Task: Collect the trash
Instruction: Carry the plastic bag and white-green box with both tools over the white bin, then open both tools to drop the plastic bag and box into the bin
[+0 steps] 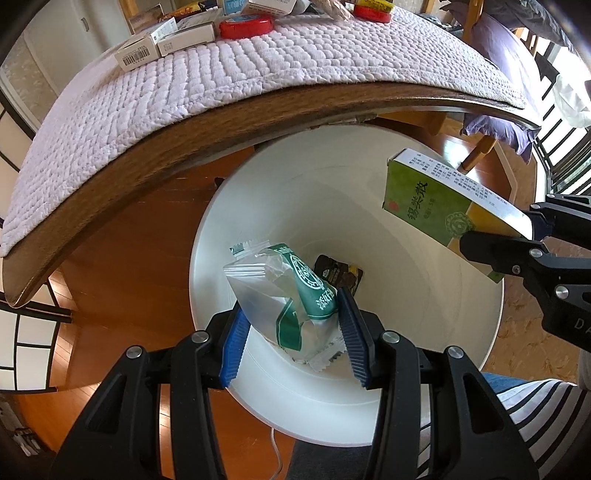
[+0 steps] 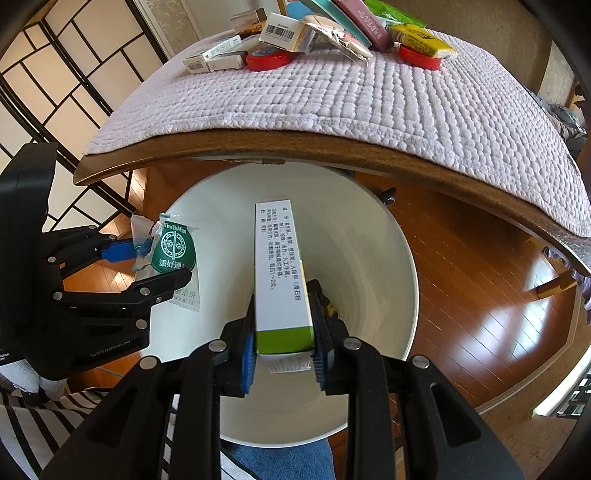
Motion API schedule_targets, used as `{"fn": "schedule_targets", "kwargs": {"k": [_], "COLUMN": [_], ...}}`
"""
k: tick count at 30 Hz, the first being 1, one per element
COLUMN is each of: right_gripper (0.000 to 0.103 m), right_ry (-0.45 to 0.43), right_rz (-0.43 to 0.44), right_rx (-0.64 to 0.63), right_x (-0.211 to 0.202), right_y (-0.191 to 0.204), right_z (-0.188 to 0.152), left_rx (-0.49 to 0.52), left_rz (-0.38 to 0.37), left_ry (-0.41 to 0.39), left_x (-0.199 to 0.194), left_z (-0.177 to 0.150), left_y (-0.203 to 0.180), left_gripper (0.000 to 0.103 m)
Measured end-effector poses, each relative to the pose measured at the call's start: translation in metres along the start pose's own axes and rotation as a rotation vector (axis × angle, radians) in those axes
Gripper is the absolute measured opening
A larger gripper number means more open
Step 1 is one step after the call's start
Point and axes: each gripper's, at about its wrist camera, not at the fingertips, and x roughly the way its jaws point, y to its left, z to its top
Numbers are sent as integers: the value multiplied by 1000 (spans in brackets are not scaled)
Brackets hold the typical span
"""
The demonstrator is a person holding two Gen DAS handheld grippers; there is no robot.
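Both grippers hang over the white bin (image 1: 369,424) — left gripper (image 1: 291,332) pinching a green-and-clear wrapper (image 1: 291,295), right gripper (image 2: 282,354) clamped tight on a green box (image 2: 280,280).

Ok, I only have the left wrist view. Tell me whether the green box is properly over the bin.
Observer: Yes. From the right wrist, the box hangs over the bin's opening, inside the rim.
Operator: Check the right grip.
Observer: The right gripper is shut on the box's lower end, a blue pad on each side.
Operator: Report what my view cuts off on the table.
Observer: A dark red box leaning on the pile at the far edge.
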Motion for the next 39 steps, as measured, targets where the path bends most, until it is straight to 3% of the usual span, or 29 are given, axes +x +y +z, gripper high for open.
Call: {"fn": "schedule_targets", "kwargs": {"k": [32,34,36,39], "right_gripper": [26,27,29,30], "right_ry": [36,32,24,19], "right_rz": [-8,-9,-13,-16], "right_rx": [10,6,12,21], "right_x": [43,44,45,47], "right_y": [-9,-9,-10,-15], "right_z": [-3,-2,0,2], "left_rx": [20,26,29,35], "left_rz": [16,18,18,18], "left_ry": [28,15,10,11], "left_x": [28,27,25,25], "left_z": [8,9,10,12], "left_y": [-13,-14,-15,-15], "left_gripper": [49,53,63,68]}}
